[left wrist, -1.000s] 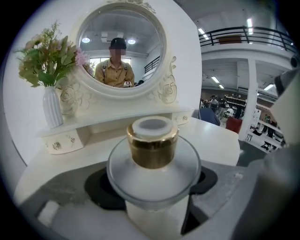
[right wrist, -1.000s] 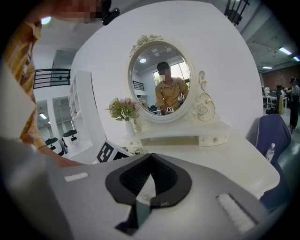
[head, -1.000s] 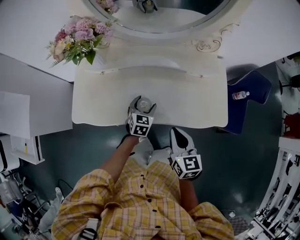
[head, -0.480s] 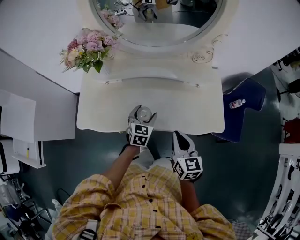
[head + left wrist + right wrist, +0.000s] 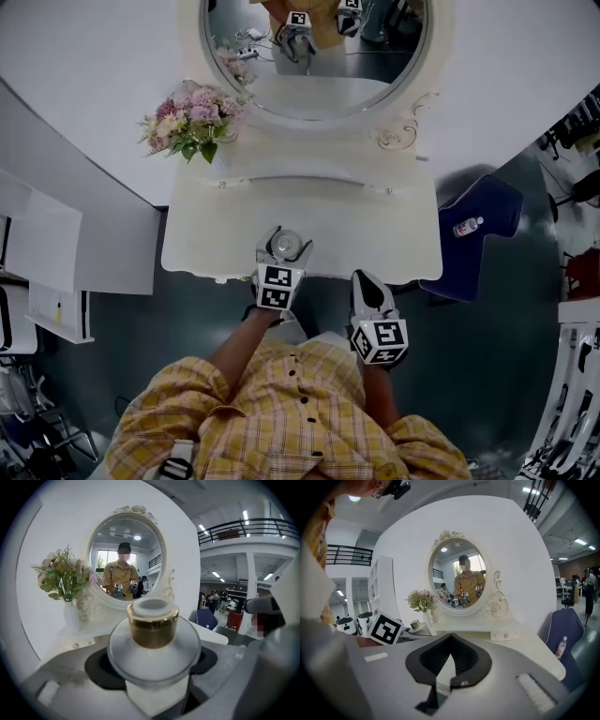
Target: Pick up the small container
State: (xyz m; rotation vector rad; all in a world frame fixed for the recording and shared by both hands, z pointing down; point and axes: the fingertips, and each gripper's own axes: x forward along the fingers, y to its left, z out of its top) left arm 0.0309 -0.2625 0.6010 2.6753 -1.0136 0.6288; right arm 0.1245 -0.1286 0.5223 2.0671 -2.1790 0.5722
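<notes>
The small container (image 5: 152, 634) is a frosted glass jar with a gold neck and a white cap. My left gripper (image 5: 153, 663) is shut on its round body, jaws wide around it. In the head view the container (image 5: 286, 246) and left gripper (image 5: 285, 242) hang over the front edge of the cream dressing table (image 5: 375, 234). My right gripper (image 5: 364, 279) is off the table's front edge, shut, with nothing in it. In the right gripper view its jaws (image 5: 449, 641) meet at the tips, and the container (image 5: 414, 625) shows at the left.
An oval mirror (image 5: 314, 56) stands at the table's back, with a vase of pink flowers (image 5: 192, 117) at the back left. A blue chair (image 5: 483, 202) with a bottle (image 5: 466, 226) on it stands to the right. White shelves (image 5: 56, 281) are at the left.
My left gripper has risen with the container in it. The right gripper has risen a little. The head view has tilted, so more of the mirror shows.
</notes>
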